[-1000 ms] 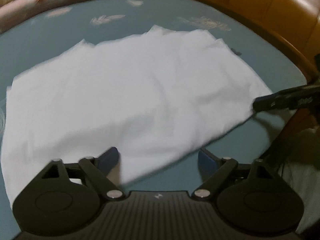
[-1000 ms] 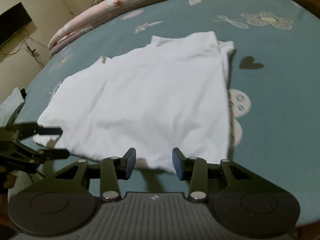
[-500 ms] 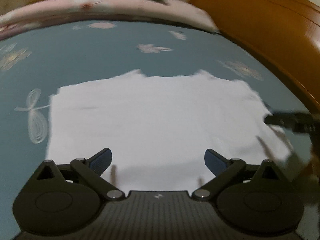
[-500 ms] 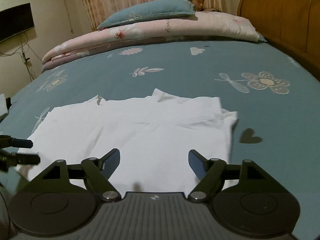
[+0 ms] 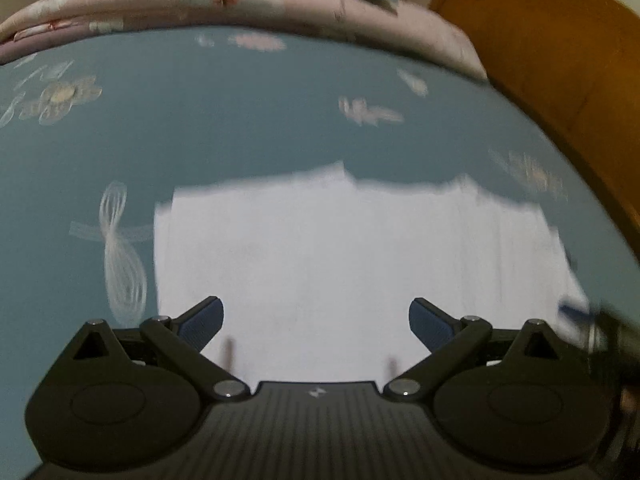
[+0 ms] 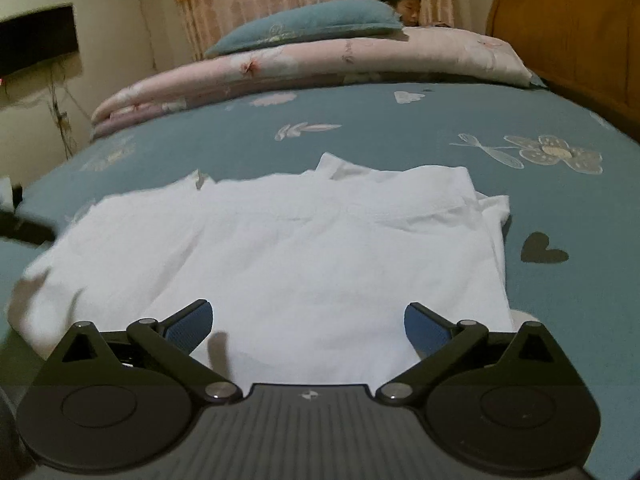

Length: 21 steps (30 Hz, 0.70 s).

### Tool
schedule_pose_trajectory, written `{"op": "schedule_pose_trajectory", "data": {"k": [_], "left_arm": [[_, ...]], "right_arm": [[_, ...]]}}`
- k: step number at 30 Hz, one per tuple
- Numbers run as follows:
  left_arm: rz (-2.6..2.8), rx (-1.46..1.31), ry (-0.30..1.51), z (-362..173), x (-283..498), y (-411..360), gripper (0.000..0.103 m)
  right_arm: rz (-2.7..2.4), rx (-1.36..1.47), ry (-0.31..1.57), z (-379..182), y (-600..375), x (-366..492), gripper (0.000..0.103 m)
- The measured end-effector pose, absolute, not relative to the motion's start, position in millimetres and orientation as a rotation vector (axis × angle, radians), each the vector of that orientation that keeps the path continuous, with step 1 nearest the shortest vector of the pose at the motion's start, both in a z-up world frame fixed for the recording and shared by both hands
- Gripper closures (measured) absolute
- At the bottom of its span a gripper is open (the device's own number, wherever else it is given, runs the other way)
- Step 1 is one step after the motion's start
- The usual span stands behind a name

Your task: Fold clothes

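Bed [image 6: 400, 136], teal floral sheet: white garment [image 6: 304, 256] flat, mid-sheet; pink quilt [image 6: 320, 64] rolled beyond garment, teal pillow [image 6: 304, 24] atop quilt.

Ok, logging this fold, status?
Left gripper open, right gripper just opened, both empty. White cotton shirt flat on teal bedsheet. Nothing in the way.

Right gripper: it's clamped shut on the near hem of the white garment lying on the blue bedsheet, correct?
Not quite. The right gripper is wide open, its jaws having just been opening; no pad presses the cloth. The right wrist view shows the white garment lying loose on the blue bedsheet.
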State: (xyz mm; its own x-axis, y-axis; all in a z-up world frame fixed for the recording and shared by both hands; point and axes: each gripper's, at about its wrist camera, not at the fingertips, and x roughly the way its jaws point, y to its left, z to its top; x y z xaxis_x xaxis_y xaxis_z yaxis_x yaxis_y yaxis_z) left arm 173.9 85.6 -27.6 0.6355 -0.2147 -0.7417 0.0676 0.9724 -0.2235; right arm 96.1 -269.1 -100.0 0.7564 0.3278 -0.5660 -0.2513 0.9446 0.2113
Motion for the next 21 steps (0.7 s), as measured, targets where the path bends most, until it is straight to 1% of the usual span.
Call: {"op": "schedule_pose_trajectory", "data": {"k": [5,10,13,17,21], "left_arm": [[-0.096,-0.311,0.887,-45.8,229.9,102.9,0.004],[-0.034,-0.375,0.904,-72.4,247.2,118.1,0.004],[-0.001,-0.342,0.918,-75.8,253.1,124.2,0.006],[0.028,-0.290,0.880,-42.0,245.3,126.0,0.006],[-0.042,-0.282,0.870,-10.4,209.8,115.2,0.005]], "right_arm": [[0.311,0.186,0.630,-99.3,-282.9,97.0,0.000],[0.308,0.178,0.626,-99.8,-285.8,97.6,0.000],[0.304,0.164,0.625,-99.8,-284.3,98.3,0.000],[0.291,0.137,0.621,-100.8,-281.3,100.0,0.000],[0.278,0.120,0.623,-101.5,-278.0,102.4,0.000]]}}
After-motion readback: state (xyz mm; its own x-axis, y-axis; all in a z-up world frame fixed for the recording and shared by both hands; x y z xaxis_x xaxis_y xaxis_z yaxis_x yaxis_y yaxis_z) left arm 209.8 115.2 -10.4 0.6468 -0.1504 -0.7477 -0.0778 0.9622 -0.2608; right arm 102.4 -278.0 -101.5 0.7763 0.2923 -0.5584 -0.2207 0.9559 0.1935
